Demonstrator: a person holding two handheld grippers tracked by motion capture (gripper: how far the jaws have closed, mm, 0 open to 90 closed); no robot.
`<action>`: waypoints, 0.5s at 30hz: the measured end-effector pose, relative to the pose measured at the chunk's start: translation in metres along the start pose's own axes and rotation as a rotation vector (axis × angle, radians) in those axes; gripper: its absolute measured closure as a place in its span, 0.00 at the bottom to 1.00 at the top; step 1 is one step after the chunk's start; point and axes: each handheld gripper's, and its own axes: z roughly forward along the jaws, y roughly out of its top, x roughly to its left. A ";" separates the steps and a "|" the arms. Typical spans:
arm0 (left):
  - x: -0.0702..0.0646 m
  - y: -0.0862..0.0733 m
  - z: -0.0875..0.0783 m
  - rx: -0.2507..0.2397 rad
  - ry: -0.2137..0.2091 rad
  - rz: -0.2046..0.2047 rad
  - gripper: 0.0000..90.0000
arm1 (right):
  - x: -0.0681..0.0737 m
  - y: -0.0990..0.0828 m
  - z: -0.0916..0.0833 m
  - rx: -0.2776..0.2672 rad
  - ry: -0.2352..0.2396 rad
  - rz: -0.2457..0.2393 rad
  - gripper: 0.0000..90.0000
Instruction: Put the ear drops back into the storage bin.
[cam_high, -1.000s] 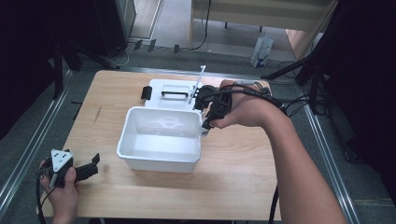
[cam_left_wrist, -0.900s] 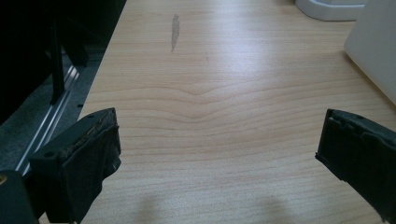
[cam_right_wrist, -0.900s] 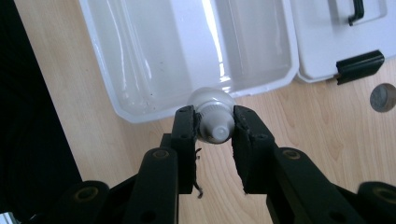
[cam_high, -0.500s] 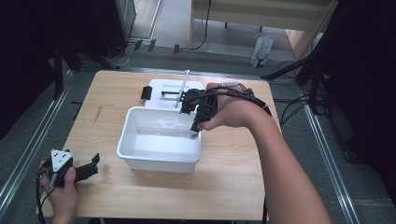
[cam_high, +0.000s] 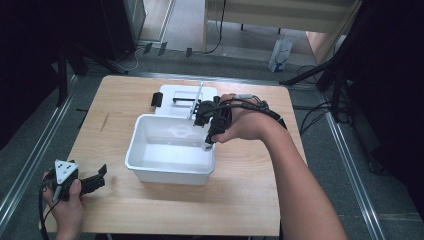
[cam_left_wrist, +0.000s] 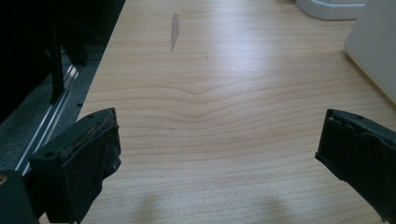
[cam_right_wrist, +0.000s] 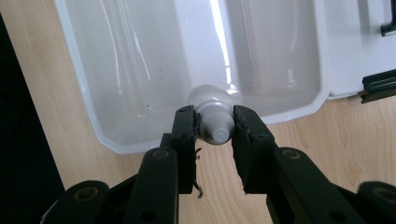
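A small white bottle (cam_right_wrist: 211, 99) with a ribbed cap is pinched between the jaws of my right gripper (cam_right_wrist: 214, 119), which is shut on it. The bottle hangs over the near right part of an open white bin (cam_right_wrist: 187, 51). In the high view the right gripper (cam_high: 208, 143) points down at the bin (cam_high: 165, 172) by its right rim. My left gripper (cam_high: 98, 178) rests low at the table's front left corner, jaws wide open and empty (cam_left_wrist: 219, 144), facing bare wood.
The bin's white lid (cam_high: 182, 91), with a black handle (cam_high: 184, 100) and black latches, lies flat just behind the bin. The bin's wall (cam_left_wrist: 373, 56) stands to the right of the left gripper. Wooden tabletop (cam_high: 250, 185) surrounds the bin; metal rails run along both table sides.
My right hand has moved left and down, from above the lid to over the bin's right side, still holding the bottle. The left hand has stayed put.
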 end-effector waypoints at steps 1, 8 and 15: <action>0.000 0.000 0.000 0.001 0.000 0.001 0.00 | 0.000 0.000 0.003 0.005 -0.001 0.000 0.80; 0.000 0.000 0.000 0.000 0.000 0.000 0.00 | 0.000 0.002 0.012 0.017 0.001 -0.013 0.80; 0.000 0.000 0.000 0.002 -0.002 0.001 0.00 | 0.001 0.004 0.025 0.028 0.002 -0.026 0.80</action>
